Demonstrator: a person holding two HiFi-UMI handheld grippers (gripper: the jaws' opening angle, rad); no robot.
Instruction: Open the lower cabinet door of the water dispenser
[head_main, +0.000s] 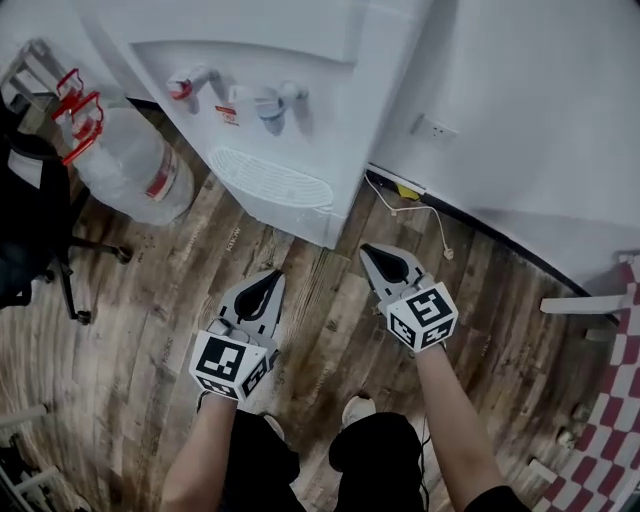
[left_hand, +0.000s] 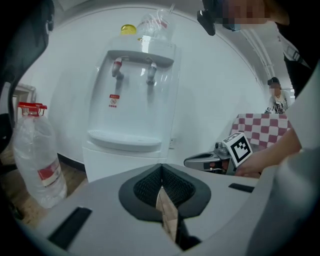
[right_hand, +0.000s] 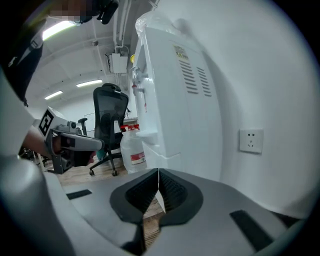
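The white water dispenser (head_main: 300, 60) stands against the wall, with a red and a blue tap above its drip tray (head_main: 275, 180). In the left gripper view its lower cabinet front (left_hand: 117, 161) shows below the tray, partly hidden by the jaws. My left gripper (head_main: 274, 277) hangs low over the wooden floor, short of the dispenser, shut and empty. My right gripper (head_main: 368, 251) is beside it, near the dispenser's right corner, also shut with nothing in it. Each gripper view shows its jaws closed: left gripper (left_hand: 161, 168), right gripper (right_hand: 158, 172).
A large water bottle (head_main: 135, 165) with a red cap stands left of the dispenser. A black office chair (head_main: 30, 220) is at the far left. A white cord (head_main: 420, 215) lies by the wall under a socket (head_main: 433, 130). A checkered cloth (head_main: 610, 400) hangs at the right.
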